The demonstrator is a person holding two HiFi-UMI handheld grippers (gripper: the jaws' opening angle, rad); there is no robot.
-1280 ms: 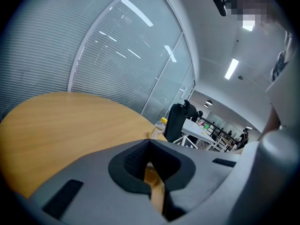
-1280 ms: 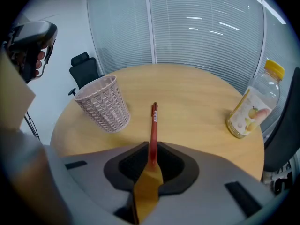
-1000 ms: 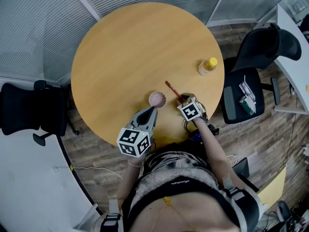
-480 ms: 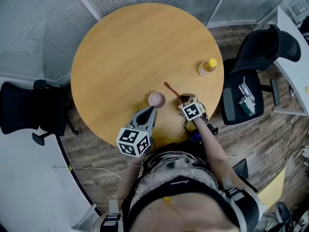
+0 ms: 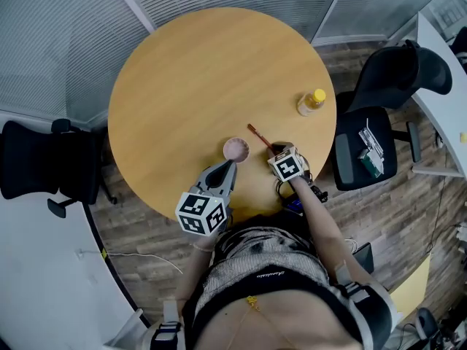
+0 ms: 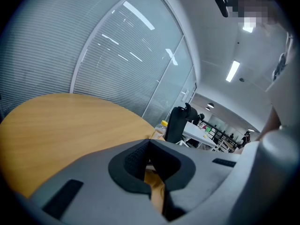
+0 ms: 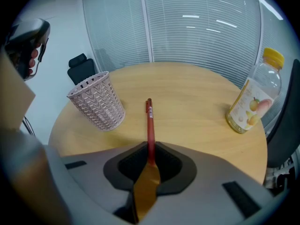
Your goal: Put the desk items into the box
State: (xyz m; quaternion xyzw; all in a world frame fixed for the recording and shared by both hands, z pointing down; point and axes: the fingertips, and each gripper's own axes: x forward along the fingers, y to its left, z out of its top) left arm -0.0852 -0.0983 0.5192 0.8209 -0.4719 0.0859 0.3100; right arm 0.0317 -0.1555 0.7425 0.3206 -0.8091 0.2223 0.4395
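Left claw [image 5: 227, 166] pinched together, empty, tip just short of the pink mesh cup [image 5: 236, 149], which stands upright on the round desk [image 5: 182, 71]. Right of cup: red pen [image 5: 258, 135], near end gripped in right claw [image 5: 275, 150], whose jaws have just been closing onto it; pen points away across the desk. Yellow-capped bottle [image 5: 312, 101] upright near desk's right edge, well apart.

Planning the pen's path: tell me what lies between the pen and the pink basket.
Only bare table separates the pen and basket, seen in the right gripper view.
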